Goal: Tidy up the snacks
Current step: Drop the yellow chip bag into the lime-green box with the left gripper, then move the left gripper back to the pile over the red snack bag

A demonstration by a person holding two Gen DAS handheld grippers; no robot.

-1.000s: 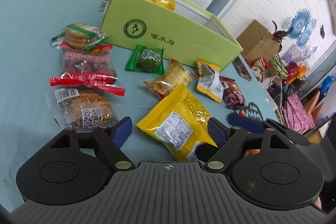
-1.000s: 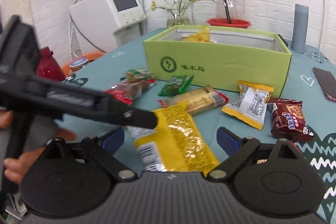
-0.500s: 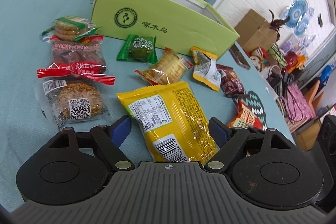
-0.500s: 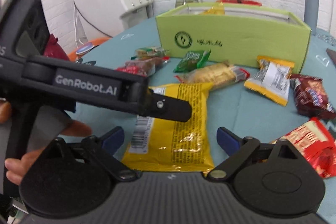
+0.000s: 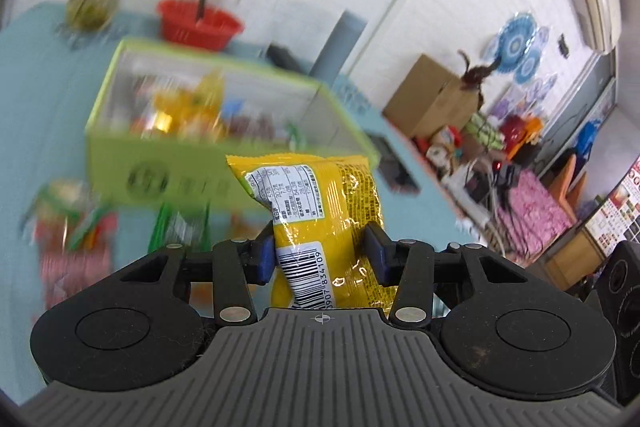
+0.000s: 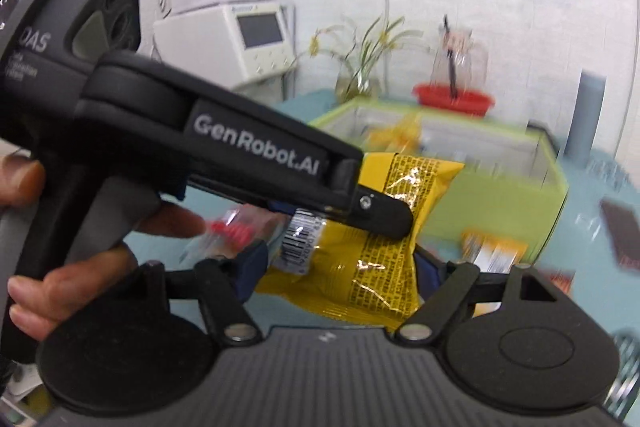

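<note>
A yellow snack bag point(image 5: 320, 195) hangs above the table in front of the open green box point(image 5: 120, 183). My left gripper point(image 5: 320, 253) is closing, and its blue pads pinch the bag's lower half. In the right wrist view the same bag point(image 6: 376, 267) sits between the pads of my right gripper point(image 6: 338, 267). That gripper is closing too, and its pads touch both edges of the bag. The left gripper's finger point(image 6: 280, 163) crosses the bag from the left. The box point(image 6: 500, 195) holds several snacks, blurred.
Loose snack packets lie on the teal table: red-wrapped ones point(image 5: 72, 239), a green one point(image 5: 176, 227), an orange-white one point(image 6: 492, 247). Behind the box stand a red basket point(image 5: 200, 23), a plant vase point(image 5: 92, 3) and a grey cylinder point(image 5: 336, 43). A hand point(image 6: 80, 267) holds the left gripper.
Both grippers have closed in on the yellow bag and risen with it off the table. The views now look down into the green box.
</note>
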